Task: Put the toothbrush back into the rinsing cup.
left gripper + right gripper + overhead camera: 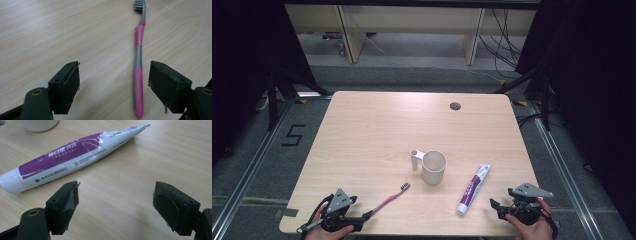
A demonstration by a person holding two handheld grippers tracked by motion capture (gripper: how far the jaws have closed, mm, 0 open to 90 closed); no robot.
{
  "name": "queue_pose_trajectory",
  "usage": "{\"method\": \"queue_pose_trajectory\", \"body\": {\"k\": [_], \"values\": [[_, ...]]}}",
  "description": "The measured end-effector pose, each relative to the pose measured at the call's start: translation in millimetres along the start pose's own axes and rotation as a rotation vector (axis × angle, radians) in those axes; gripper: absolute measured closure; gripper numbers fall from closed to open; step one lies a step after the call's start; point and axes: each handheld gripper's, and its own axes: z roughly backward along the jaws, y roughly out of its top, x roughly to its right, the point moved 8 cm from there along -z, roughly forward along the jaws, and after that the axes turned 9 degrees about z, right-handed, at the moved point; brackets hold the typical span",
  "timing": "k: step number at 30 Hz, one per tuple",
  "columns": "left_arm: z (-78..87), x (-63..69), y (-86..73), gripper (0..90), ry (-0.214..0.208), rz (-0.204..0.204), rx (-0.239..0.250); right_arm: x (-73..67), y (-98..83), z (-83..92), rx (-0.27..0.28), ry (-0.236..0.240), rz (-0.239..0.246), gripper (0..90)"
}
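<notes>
A pink and grey toothbrush (389, 199) lies flat near the table's front left, bristle head pointing toward the cup. My left gripper (362, 219) sits at its handle end. In the left gripper view, the toothbrush handle (139, 75) lies between the open jaws of the left gripper (115, 72), closer to the right jaw, and neither pad touches it. A white and purple toothpaste tube (473, 189) lies at the front right. My right gripper (497, 206) stands open just right of the tube's cap end. In the right gripper view, the tube (70, 155) lies ahead and left of the right gripper (116, 195).
A white cup (433, 167) with a side handle stands upright mid-table between toothbrush and tube; its base shows at top left (40, 125). The wooden table (377, 125) has a cable hole (455, 106) at the back. Dark floor surrounds the table.
</notes>
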Motion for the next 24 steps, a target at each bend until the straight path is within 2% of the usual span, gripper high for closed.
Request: {"method": "queue_pose_trajectory", "body": {"k": [3,6,8,9,10,14,16,17,19,22,24], "values": [[1.3,4.6,4.3,29.5,-0.024,0.0,0.004,-0.6,-0.1,0.3,-0.001,0.005,-0.009,21.8],[1.5,6.5,7.3,31.6,-0.022,-0.007,0.0,0.1,-0.2,-0.3,0.003,0.005,0.002,21.8],[0.2,9.3,10.1,37.1,-0.023,-0.037,-0.023,-0.1,-0.2,-0.3,0.001,0.004,0.007,22.1],[0.2,9.3,10.1,38.2,-0.023,-0.037,-0.023,-0.1,-0.2,-0.3,0.001,0.004,0.007,22.1],[-0.8,9.9,11.2,38.2,-0.014,-0.06,-0.045,-1.3,-0.1,-0.6,0.0,0.014,0.001,22.1],[-2.9,16.3,16.5,45.0,-0.03,-0.096,-0.099,-1.3,0.1,-0.3,0.0,0.002,0.005,22.2],[-4.3,18.6,20.3,45.8,-0.035,-0.117,-0.132,-3.3,0.4,-0.6,-0.001,0.018,0.003,22.3],[-5.5,19.5,22.6,47.8,-0.03,-0.126,-0.142,-1.7,1.0,-2.3,0.018,0.017,0.042,22.5],[-8.5,23.6,26.8,48.8,-0.037,-0.141,-0.169,-1.8,1.4,-2.9,0.022,0.019,0.048,22.6],[-12.5,28.5,30.7,52.3,-0.041,-0.161,-0.201,-3.5,0.7,-1.4,0.002,0.022,0.029,22.7],[-15.6,31.0,31.0,54.3,-0.044,-0.197,-0.242,-3.5,-0.3,-0.2,-0.012,0.012,0.02,22.7]]}}
